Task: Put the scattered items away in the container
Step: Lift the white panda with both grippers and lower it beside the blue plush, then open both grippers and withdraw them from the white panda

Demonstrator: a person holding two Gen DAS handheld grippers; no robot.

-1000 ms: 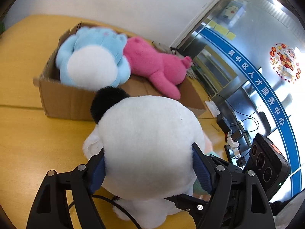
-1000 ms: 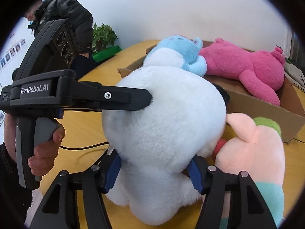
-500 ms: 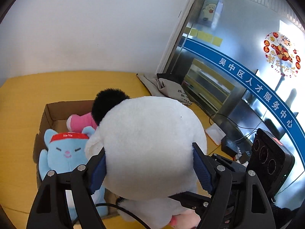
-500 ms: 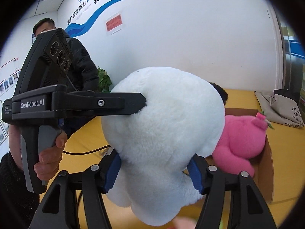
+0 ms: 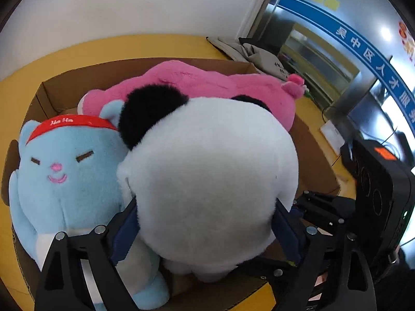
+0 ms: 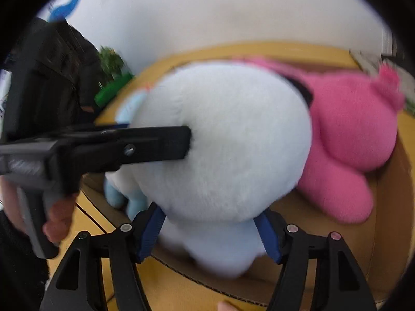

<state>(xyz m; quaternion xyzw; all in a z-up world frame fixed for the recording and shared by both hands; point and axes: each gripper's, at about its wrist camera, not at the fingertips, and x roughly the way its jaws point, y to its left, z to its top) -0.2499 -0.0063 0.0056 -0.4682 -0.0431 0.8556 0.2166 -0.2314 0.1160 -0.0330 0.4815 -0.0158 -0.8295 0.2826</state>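
Holding white panda plush from two sides: left tongs clamped on its lower body, blue pads pressed into fur; right tongs clamped likewise from other side. Both sets partly closed, spread only by plush's width.

Relocated since one second ago: plush then above table in front of cardboard box, half a second ago raised higher; now lowered over box interior, apparently touching or nearly touching bottom, between blue plush and pink plush.

Contact with floor of box not confirmed; right view blurred.

Judged status: placement nearly complete. Next step likely: open both tongs, withdraw upward. Risk: plush tipping against near wall on release.
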